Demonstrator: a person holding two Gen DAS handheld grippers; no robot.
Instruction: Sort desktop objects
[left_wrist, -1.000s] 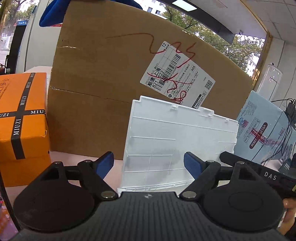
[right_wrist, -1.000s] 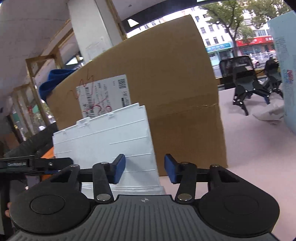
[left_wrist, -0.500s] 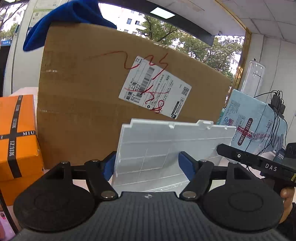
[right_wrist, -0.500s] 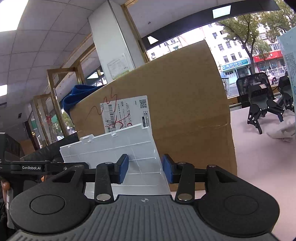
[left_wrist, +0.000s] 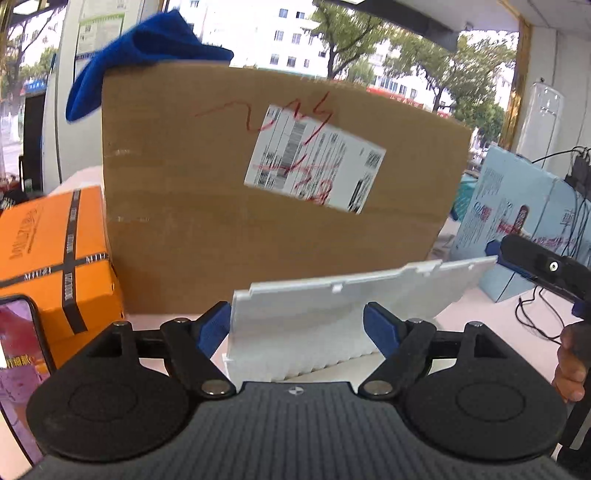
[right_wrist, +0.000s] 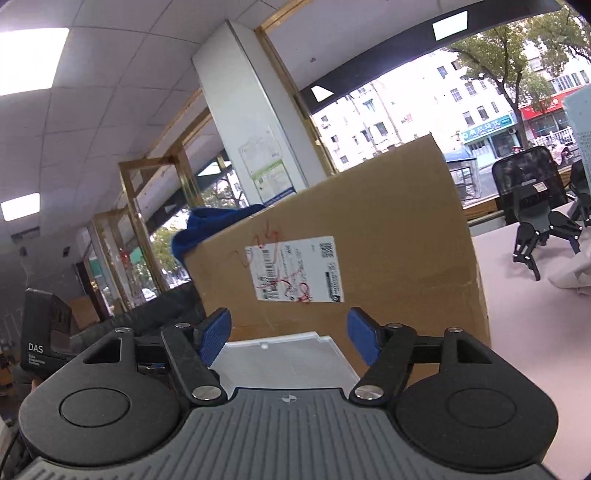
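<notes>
Tray (left_wrist: 332, 317) base hidden behind left tool (left_wrist: 297, 326), contact unclear.

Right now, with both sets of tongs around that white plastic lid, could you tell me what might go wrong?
1. Both the left tongs and right tongs stand open around the white lid, so it may be unsupported and could drop flat.
2. The lid sits close to the cardboard box; a push might jolt the blue cloth off its top.
3. The phone lies near the left tongs and could get knocked.
</notes>
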